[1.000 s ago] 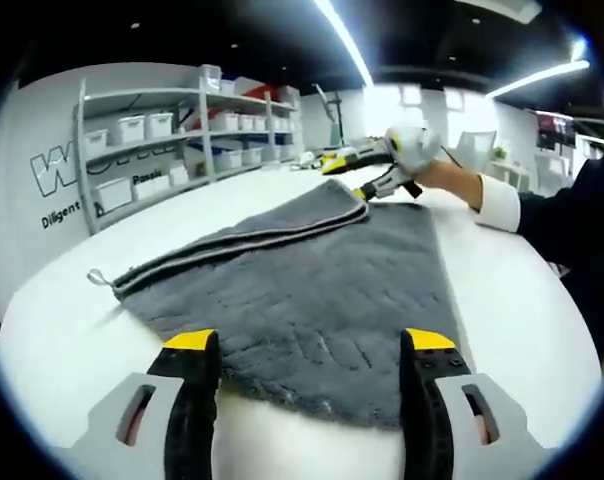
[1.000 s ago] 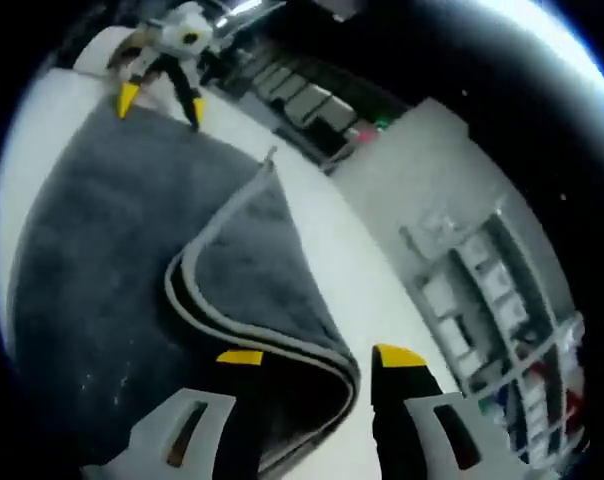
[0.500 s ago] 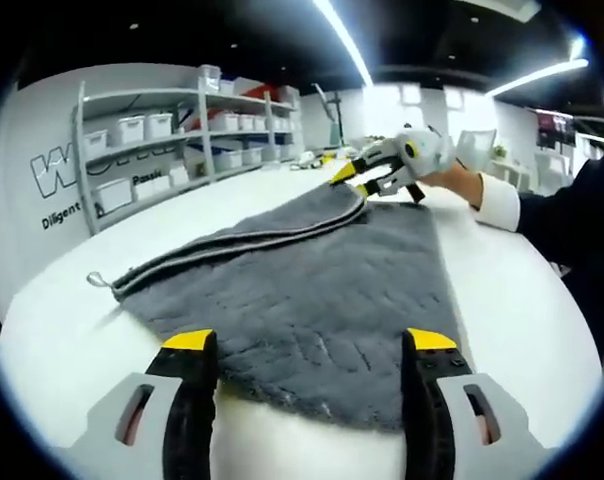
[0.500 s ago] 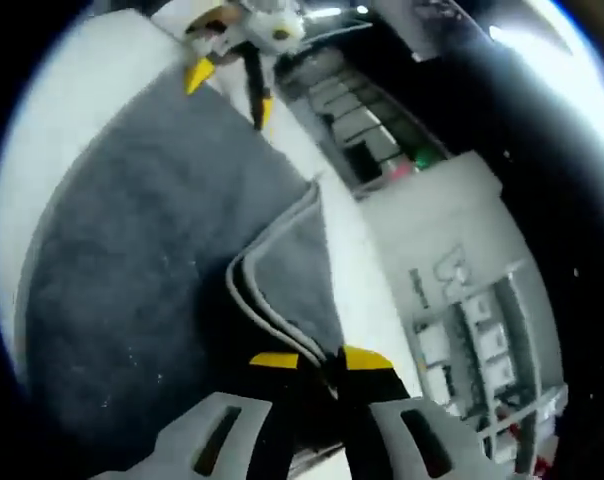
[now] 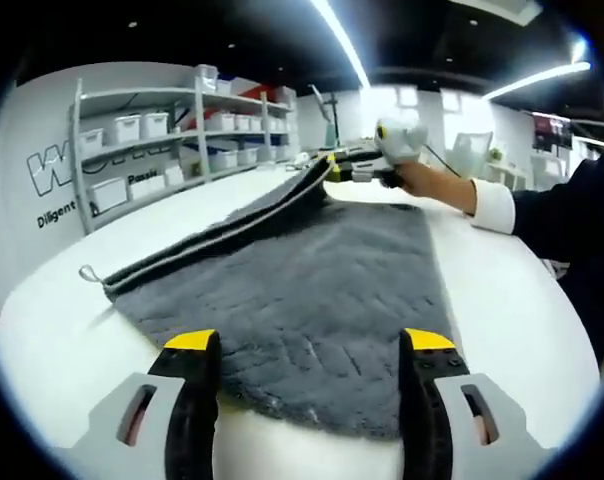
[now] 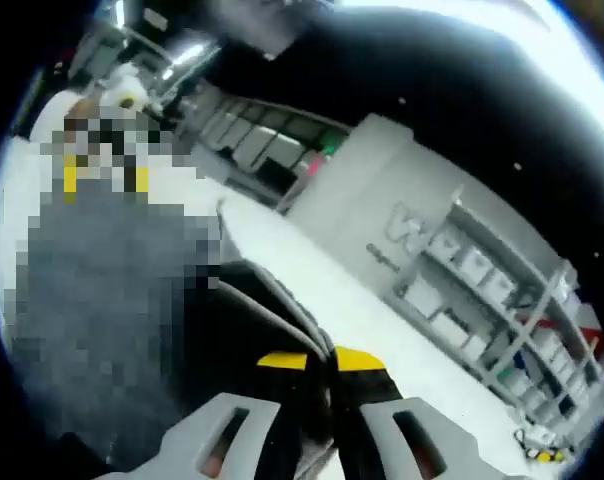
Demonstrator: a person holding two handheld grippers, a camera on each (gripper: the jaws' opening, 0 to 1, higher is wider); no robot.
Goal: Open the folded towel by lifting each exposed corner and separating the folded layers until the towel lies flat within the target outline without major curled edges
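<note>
A dark grey towel (image 5: 312,290) with a pale edge band lies on the white table (image 5: 512,320), its upper layer folded along the left. My left gripper (image 5: 307,345) hovers open over the near edge of the towel, nothing between its yellow-tipped fingers. At the far corner the right gripper (image 5: 334,172), held by a hand in a dark sleeve, is shut on the folded towel corner and has it raised off the table. In the right gripper view my right gripper (image 6: 320,360) pinches the towel corner (image 6: 272,310), which droops away from the jaws.
White shelving (image 5: 152,140) with storage bins stands behind the table on the left. A small loop tag (image 5: 87,273) sticks out at the towel's left corner. Bare white tabletop surrounds the towel on the left and right.
The right gripper went from open around the folded corner to shut on it, then lifted it off the table. My left gripper stayed in place, open.
</note>
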